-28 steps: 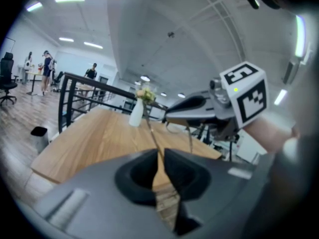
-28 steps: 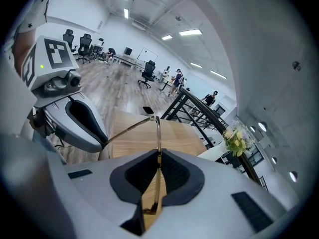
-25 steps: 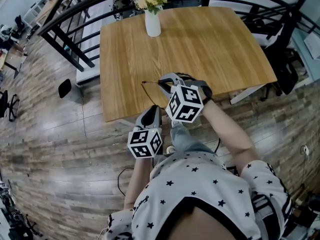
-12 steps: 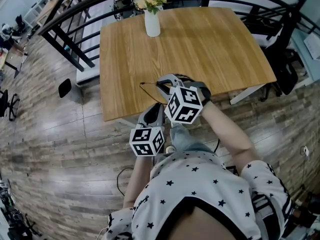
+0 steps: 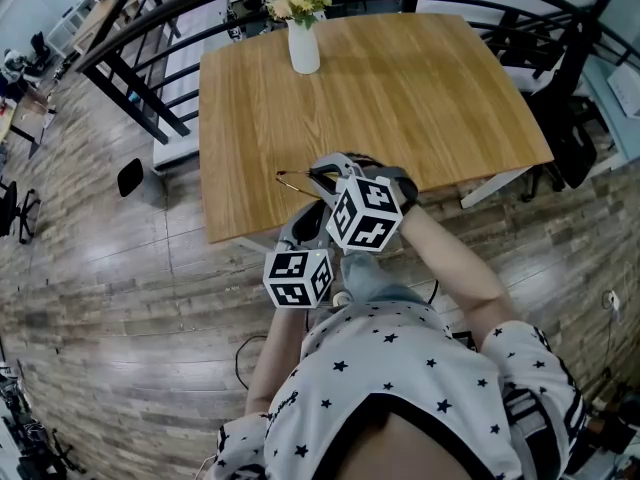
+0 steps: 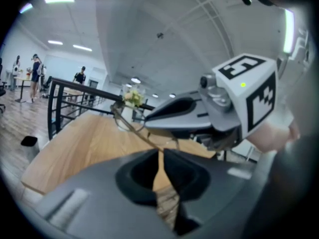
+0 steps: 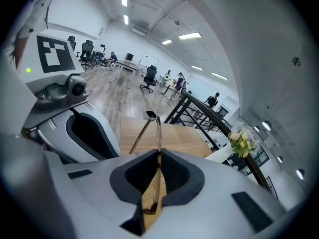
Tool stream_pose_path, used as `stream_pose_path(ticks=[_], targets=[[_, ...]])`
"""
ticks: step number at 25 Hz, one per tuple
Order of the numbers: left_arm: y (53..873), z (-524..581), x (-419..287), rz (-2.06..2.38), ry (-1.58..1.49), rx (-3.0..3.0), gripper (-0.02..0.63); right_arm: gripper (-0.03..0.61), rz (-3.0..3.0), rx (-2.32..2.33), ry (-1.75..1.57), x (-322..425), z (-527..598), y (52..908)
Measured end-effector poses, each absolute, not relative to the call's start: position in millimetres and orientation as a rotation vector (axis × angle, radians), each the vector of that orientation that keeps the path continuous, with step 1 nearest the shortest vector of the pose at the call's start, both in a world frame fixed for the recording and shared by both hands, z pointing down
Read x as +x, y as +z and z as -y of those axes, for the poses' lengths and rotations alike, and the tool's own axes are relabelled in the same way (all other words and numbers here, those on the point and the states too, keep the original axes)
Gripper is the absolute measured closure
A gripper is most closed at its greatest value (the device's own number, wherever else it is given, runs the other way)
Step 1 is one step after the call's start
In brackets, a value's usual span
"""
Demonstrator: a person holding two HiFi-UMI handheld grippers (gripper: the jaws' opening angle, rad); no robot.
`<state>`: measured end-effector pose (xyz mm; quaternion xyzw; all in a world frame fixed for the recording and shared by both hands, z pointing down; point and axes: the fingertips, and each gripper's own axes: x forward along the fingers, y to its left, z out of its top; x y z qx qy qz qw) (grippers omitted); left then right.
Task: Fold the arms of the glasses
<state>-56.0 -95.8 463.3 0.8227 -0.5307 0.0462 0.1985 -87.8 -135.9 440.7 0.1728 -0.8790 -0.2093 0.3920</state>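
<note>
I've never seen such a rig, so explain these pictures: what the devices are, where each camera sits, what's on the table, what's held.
No robot: a person carries two hand-held grippers; the patterned cubes belong to them. One picture comes from a camera on the person's head, looking down; the other two cameras ride on the grippers, looking along their jaws. On the wooden table stands a vase of flowers. The right gripper has its jaws shut on the thin glasses; the left gripper has just been closing its jaws and appears to pinch the end of one arm.
</note>
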Motion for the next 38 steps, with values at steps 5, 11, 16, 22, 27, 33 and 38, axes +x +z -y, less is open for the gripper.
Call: stream_pose_path(ticks=[5, 11, 16, 22, 27, 33, 38], targets=[[458, 102, -54, 1.495, 0.122, 2.324, 0.583, 0.547, 2.242, 0.433, -0.52, -90, 133, 441], [452, 108, -51, 1.503, 0.12, 2.351, 0.584, 0.546, 2.244, 0.43, -0.518, -90, 134, 439], [452, 112, -51, 1.504, 0.128, 2.363, 0.586, 0.547, 2.247, 0.439, -0.515, -90, 136, 439], [452, 110, -50, 1.5, 0.122, 2.362, 0.586, 0.547, 2.248, 0.446, -0.512, -89, 135, 439], [451, 108, -51, 1.506, 0.11, 2.356, 0.586, 0.547, 2.256, 0.462, -0.509, -85, 137, 437], [456, 108, -56, 1.515, 0.102, 2.334, 0.584, 0.546, 2.263, 0.495, -0.498, -81, 144, 435], [461, 104, -60, 1.518, 0.106, 2.314, 0.584, 0.547, 2.262, 0.529, -0.491, -75, 151, 433]])
